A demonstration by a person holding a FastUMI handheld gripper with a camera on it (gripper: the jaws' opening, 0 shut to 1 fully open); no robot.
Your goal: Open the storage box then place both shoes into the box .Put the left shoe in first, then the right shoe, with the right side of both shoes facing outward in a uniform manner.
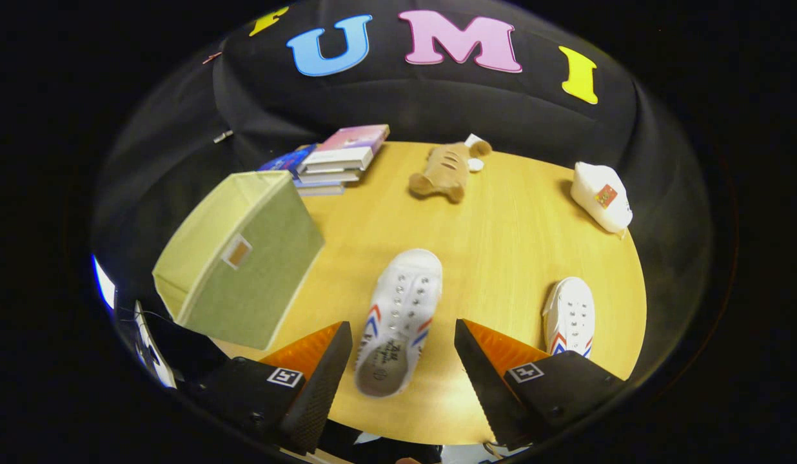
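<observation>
A white canvas shoe (398, 319) with red and blue side stripes lies on the wooden table (501, 212), its heel between my fingers and its toe pointing away. My gripper (402, 367) hangs above it, open, with neither finger touching the shoe. A second matching shoe (569, 317) lies just beyond the right finger, toe also pointing away. The green fabric storage box (244, 258) stands left of the first shoe, beyond the left finger, with its top open and a small label on its near face.
A stack of books (337, 161) sits behind the box near the table's far edge. A brown plush toy (447, 171) lies at the far middle. A white pouch-like item (601, 196) rests at the far right edge.
</observation>
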